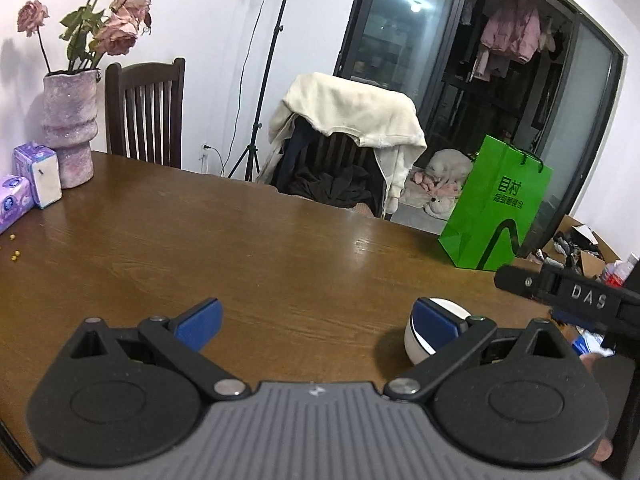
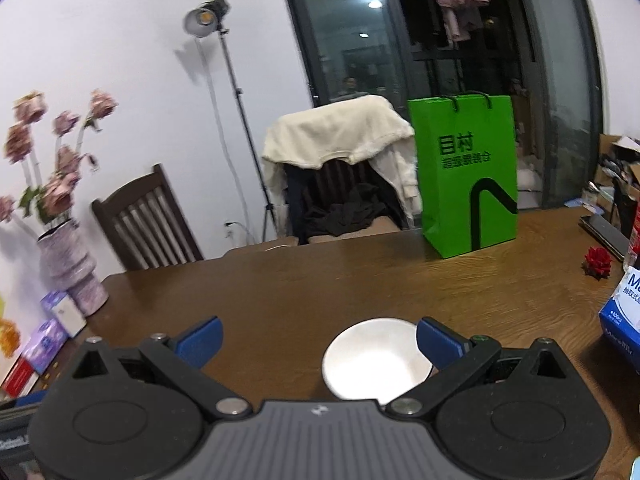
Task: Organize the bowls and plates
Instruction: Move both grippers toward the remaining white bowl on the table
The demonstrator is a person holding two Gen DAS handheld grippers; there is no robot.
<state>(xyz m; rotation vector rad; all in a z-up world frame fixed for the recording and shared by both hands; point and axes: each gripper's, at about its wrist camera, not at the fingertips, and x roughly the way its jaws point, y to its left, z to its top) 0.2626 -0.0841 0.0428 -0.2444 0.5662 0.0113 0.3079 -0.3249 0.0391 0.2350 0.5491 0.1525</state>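
Observation:
A white bowl (image 2: 376, 360) stands upright on the brown wooden table (image 2: 320, 280), just below and in front of my right gripper (image 2: 318, 342). That gripper is open, and its right blue pad (image 2: 440, 340) hangs over the bowl's right rim. In the left wrist view the same bowl (image 1: 444, 312) peeks out behind the right blue pad (image 1: 434, 324) of my left gripper (image 1: 316, 320), which is open with nothing between its fingers. The other gripper's black body (image 1: 568, 292) reaches in from the right edge.
A green paper bag (image 2: 466, 176) stands at the table's far side. A pink vase (image 1: 70, 128) with roses and tissue packs (image 1: 36, 176) sit at the left. A blue tissue box (image 2: 624, 320), a red flower (image 2: 598, 262) and a phone lie at the right. Chairs stand behind the table.

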